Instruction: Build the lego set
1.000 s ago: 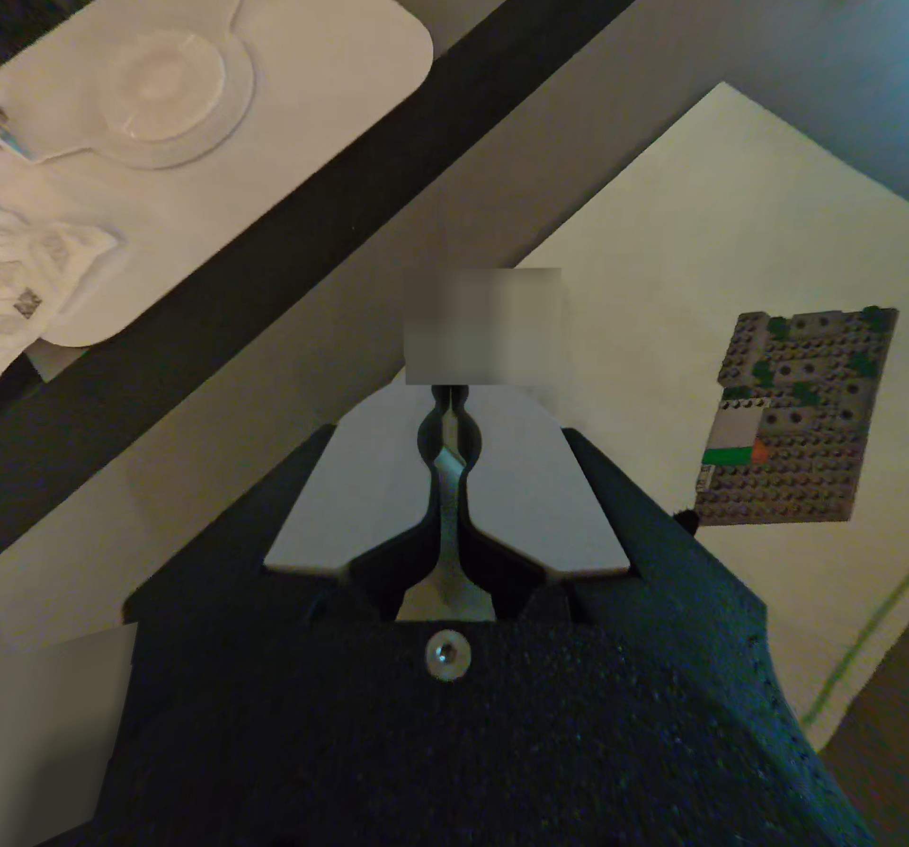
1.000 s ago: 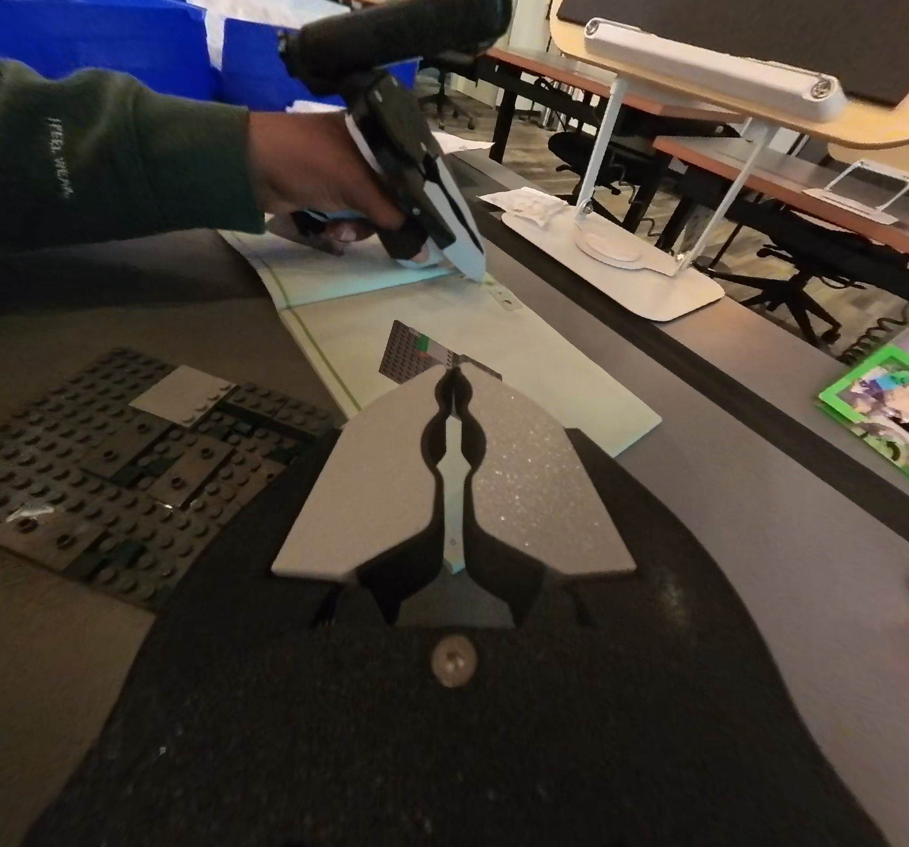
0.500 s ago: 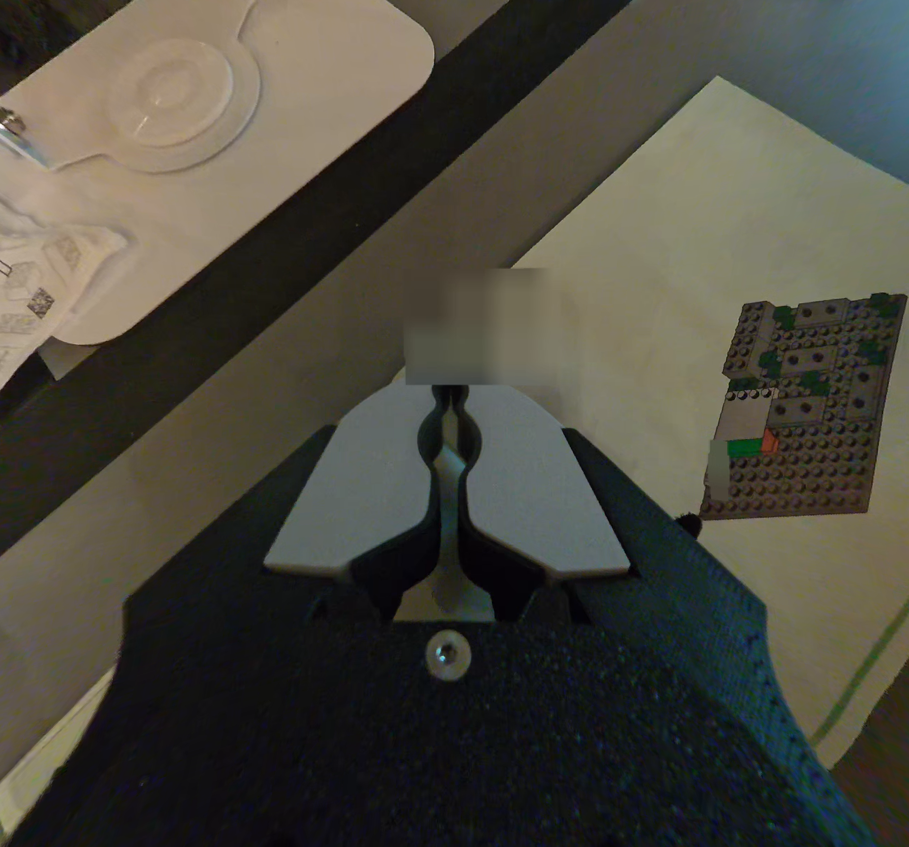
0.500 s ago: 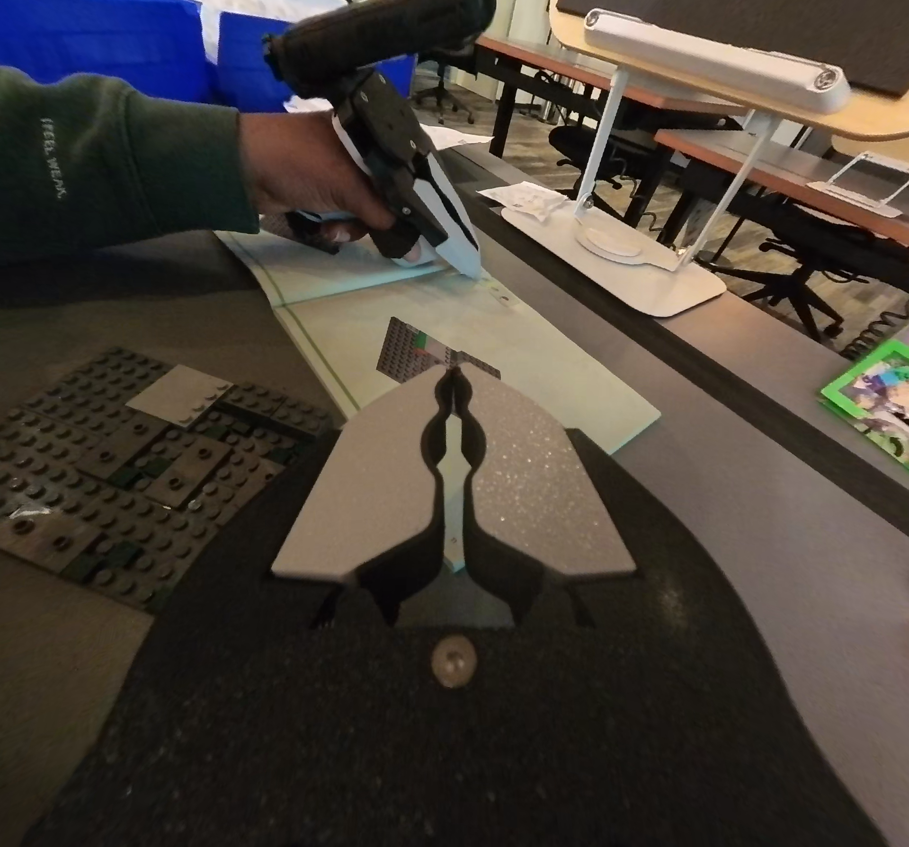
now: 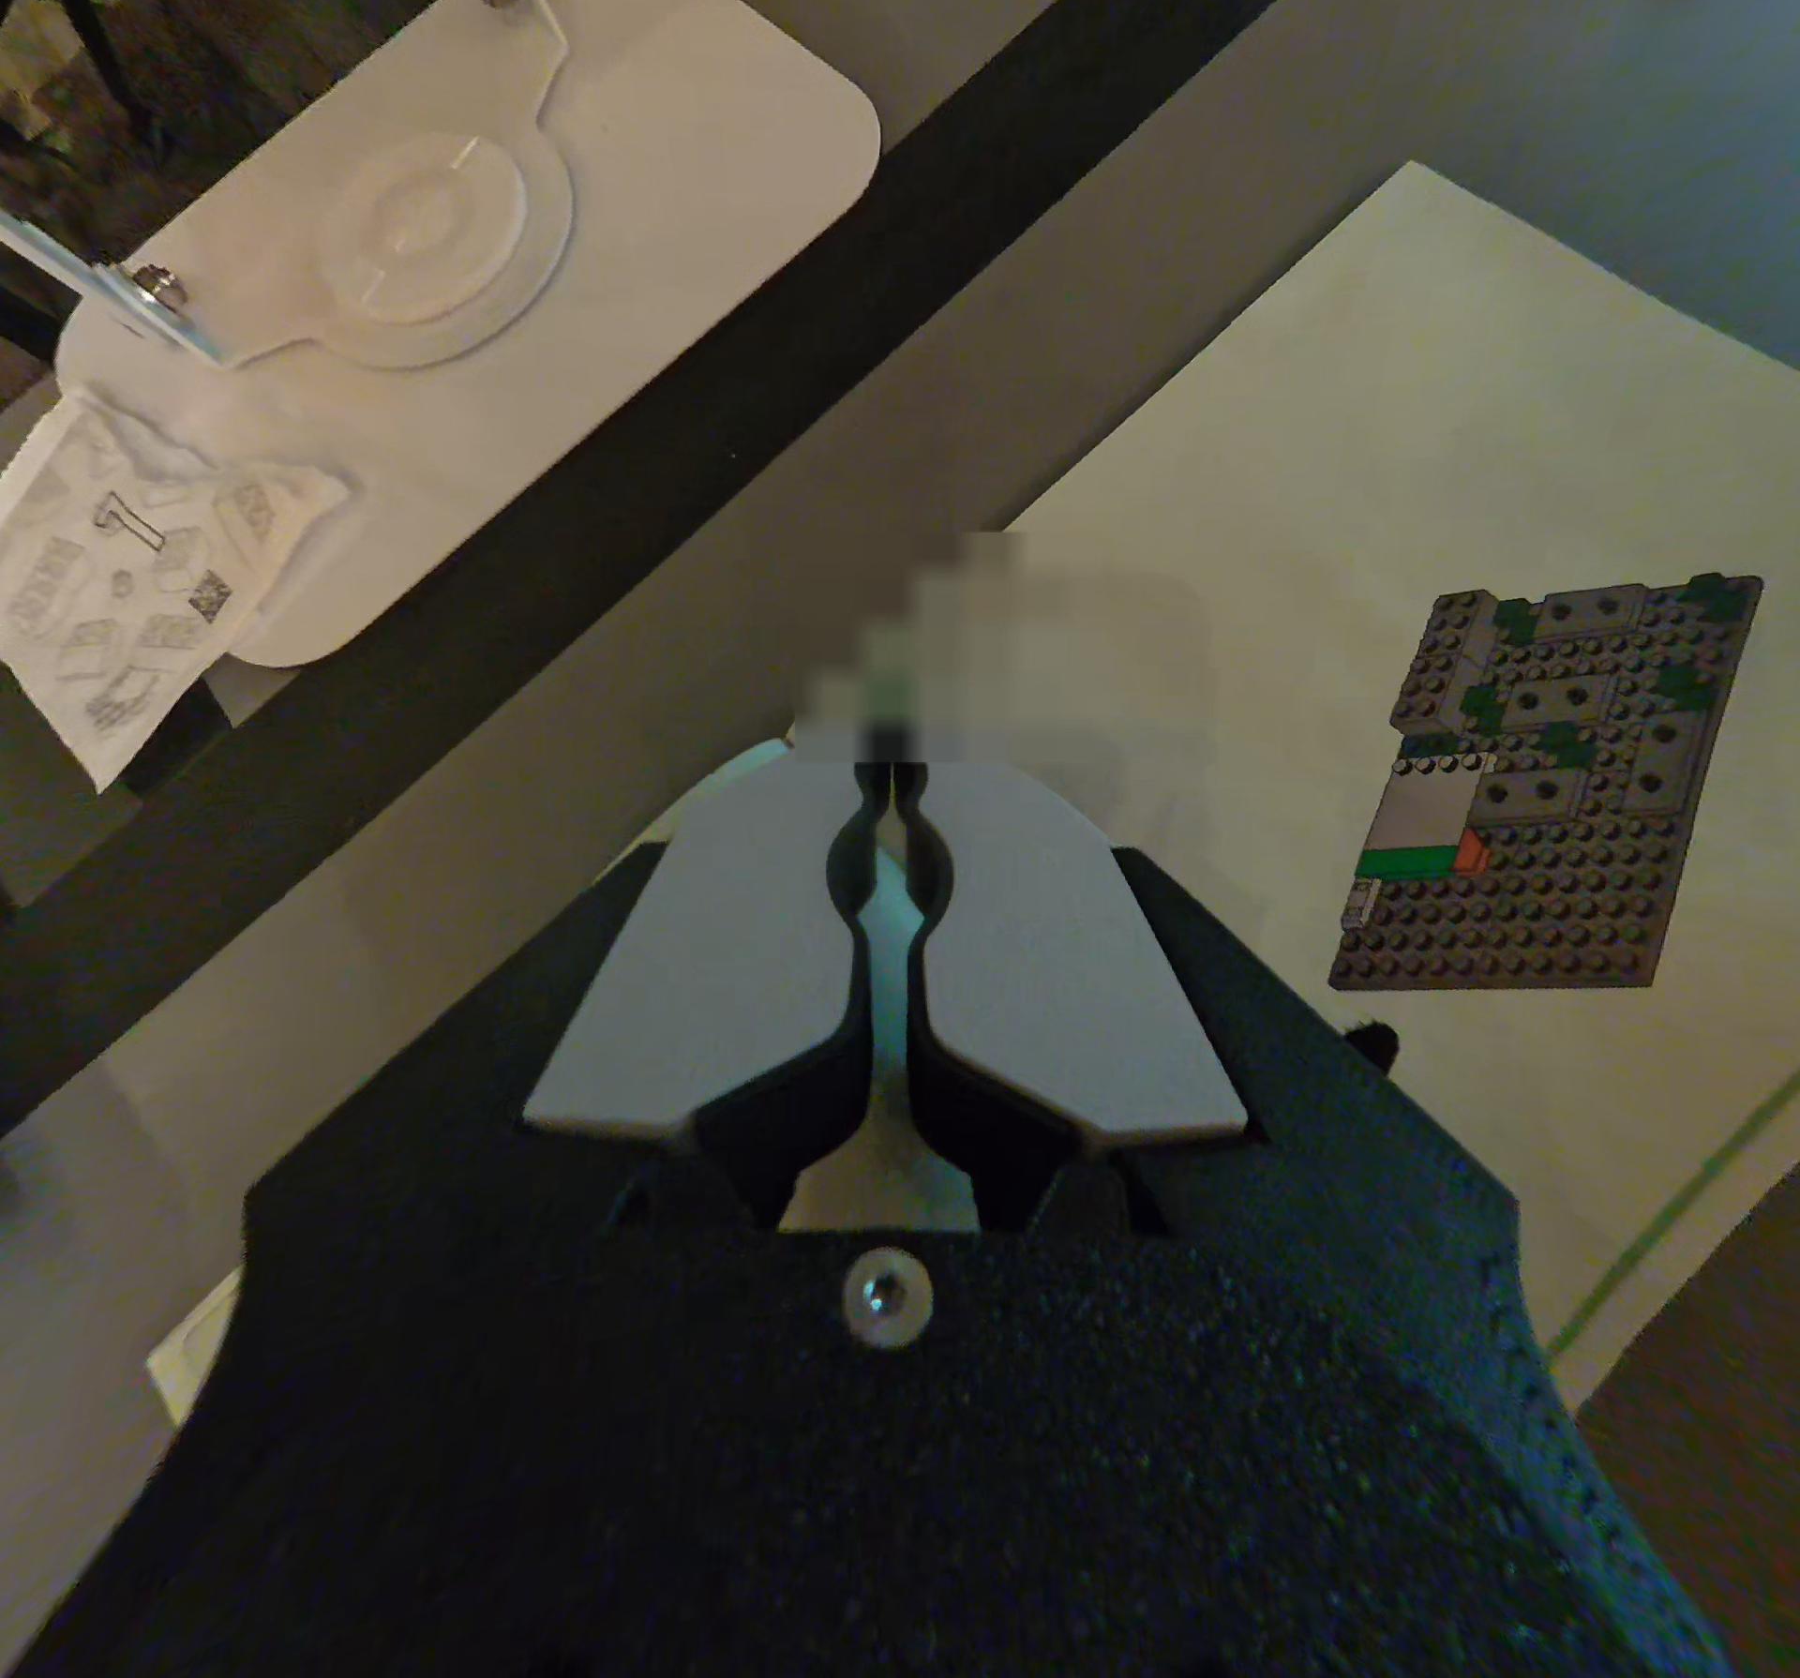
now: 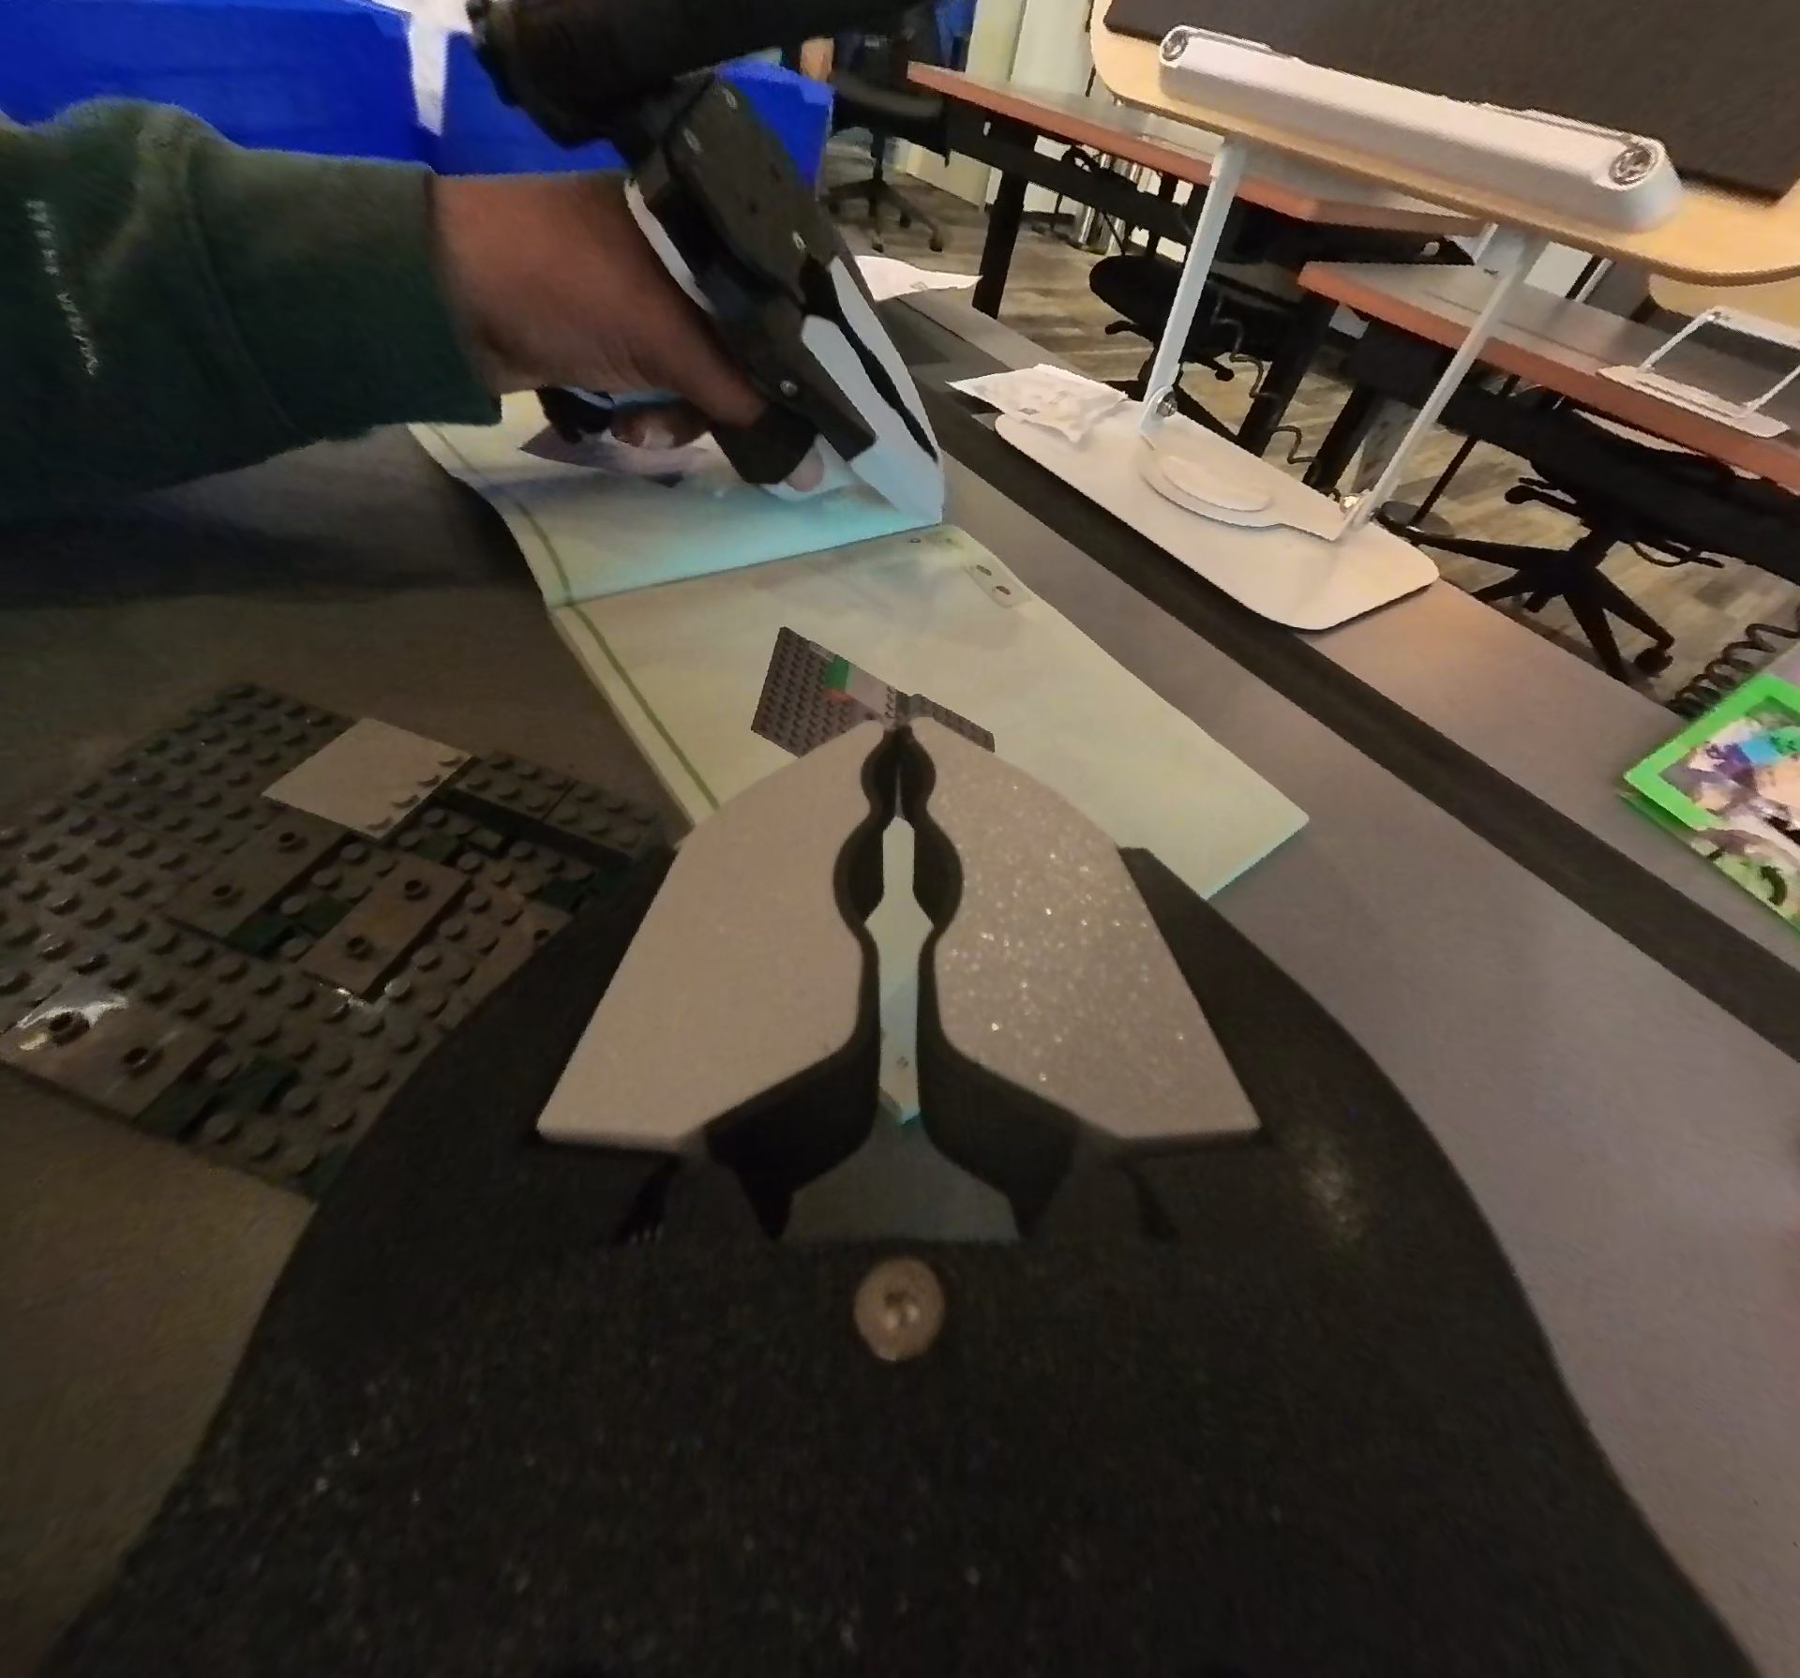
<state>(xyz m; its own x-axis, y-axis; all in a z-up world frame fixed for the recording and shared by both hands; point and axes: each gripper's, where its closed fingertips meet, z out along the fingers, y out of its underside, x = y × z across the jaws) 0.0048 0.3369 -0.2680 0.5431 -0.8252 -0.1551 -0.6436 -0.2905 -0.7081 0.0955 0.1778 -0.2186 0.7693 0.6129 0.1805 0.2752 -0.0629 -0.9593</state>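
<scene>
My left gripper (image 5: pixel 888 769) is shut. Its tips sit at the far corner of the open instruction booklet's (image 5: pixel 1364 424) left page, and a thin white edge shows between the fingers, so it seems to pinch that page. A mosaic patch hides the tips. The right wrist view shows the left gripper (image 6: pixel 930 511) in a hand with a dark green sleeve, tips down on the booklet (image 6: pixel 974 657). My right gripper (image 6: pixel 901 735) is shut and empty, above the booklet's near edge. The dark grey lego baseplate (image 6: pixel 146 930), with flat tiles and a light grey plate (image 6: pixel 360 774), lies to its left.
A white lamp base (image 5: pixel 682 151) with a paper parts bag (image 5: pixel 127 579) stands beyond a black gap between tables; it also shows in the right wrist view (image 6: pixel 1295 560). A green lego box (image 6: pixel 1734 794) lies at the right. Blue bins (image 6: pixel 243 73) stand behind the hand. There is about 20 cm between the tips of the two grippers. Measured from the fingertips, the light grey plate (image 6: pixel 360 774) is 15 cm or so from the right gripper and 20 cm from the left.
The left gripper has tilted and shifted slightly over the booklet corner, still shut; the lamp base has slid further into its view. The right gripper has hardly moved.
</scene>
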